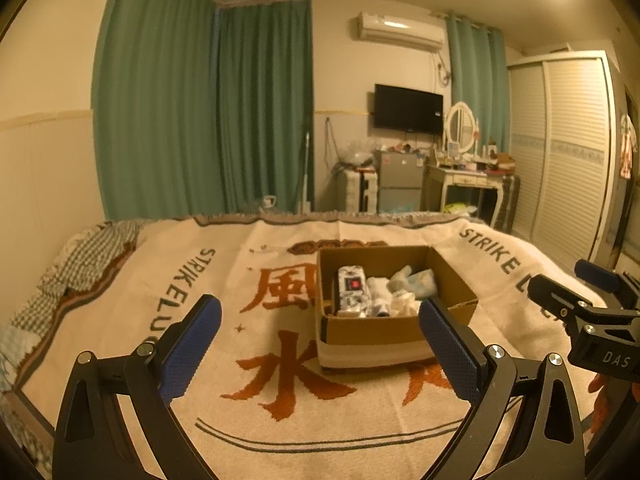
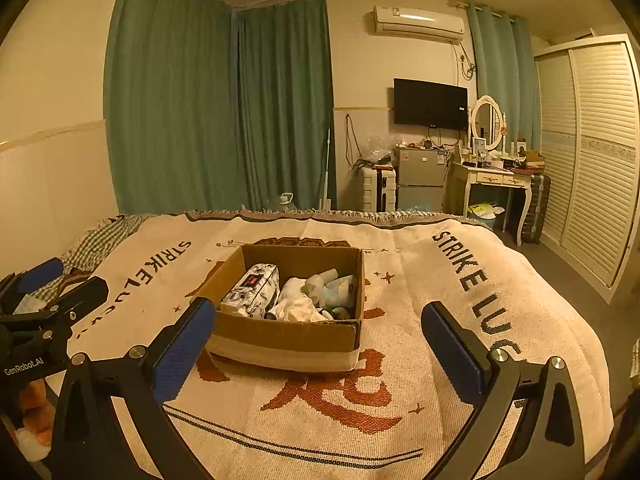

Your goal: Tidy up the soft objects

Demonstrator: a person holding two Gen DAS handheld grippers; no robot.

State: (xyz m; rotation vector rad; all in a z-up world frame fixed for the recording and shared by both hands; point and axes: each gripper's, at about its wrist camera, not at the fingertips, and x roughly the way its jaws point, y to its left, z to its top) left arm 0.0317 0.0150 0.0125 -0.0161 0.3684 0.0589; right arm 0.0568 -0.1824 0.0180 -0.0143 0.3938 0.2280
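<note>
Socks [image 2: 332, 288], perhaps, are lying in the box [image 2: 286, 336]; we are holding both grippers [image 1: 320, 340] [image 2: 318, 344] with jaws apart, empty.

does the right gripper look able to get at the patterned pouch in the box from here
Probably yes. The right gripper is open and empty, the cardboard box has no lid, and the patterned pouch lies on top at its left side, uncovered.

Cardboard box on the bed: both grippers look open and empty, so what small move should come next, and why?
Probably ease the right gripper forward over the cardboard box toward the white cloth. Both it and the left gripper are open, holding nothing, short of the box, and the cloth lies loose on top.
</note>
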